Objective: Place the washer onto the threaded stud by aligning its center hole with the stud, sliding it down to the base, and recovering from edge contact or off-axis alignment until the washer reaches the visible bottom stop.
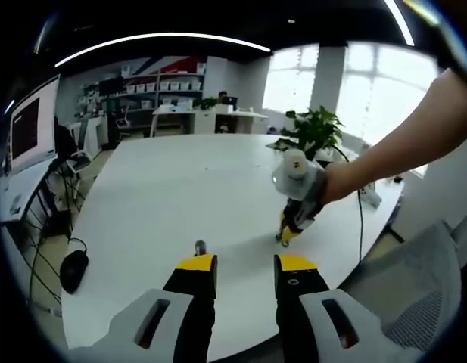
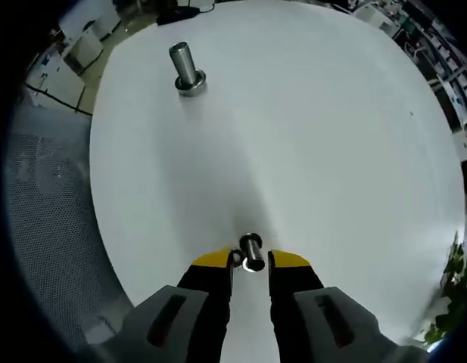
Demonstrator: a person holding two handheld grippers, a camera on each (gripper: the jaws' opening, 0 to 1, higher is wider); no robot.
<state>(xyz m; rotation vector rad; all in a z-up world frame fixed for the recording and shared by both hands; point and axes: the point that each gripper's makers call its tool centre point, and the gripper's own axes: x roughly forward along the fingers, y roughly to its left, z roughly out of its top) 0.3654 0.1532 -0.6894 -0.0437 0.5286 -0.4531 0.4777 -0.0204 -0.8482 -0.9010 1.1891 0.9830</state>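
Note:
A threaded metal stud (image 2: 186,69) stands upright on its round base on the white table (image 2: 316,136), far ahead of my right gripper (image 2: 252,261). The same stud (image 1: 200,246) pokes up just beyond my left gripper's left fingertip. My right gripper's jaws are closed in on a small shiny metal piece, the washer (image 2: 251,254), held low over the table. In the left gripper view that gripper (image 1: 286,236) hangs from a hand, tips down at the tabletop, to the right of the stud. My left gripper (image 1: 245,265) is open with nothing between its jaws.
A grey mesh chair (image 1: 422,287) stands at the table's near edge, also seen as the chair (image 2: 44,197). A potted plant (image 1: 312,128) and a cable sit at the far right of the table. Desks, shelves and a monitor lie beyond it.

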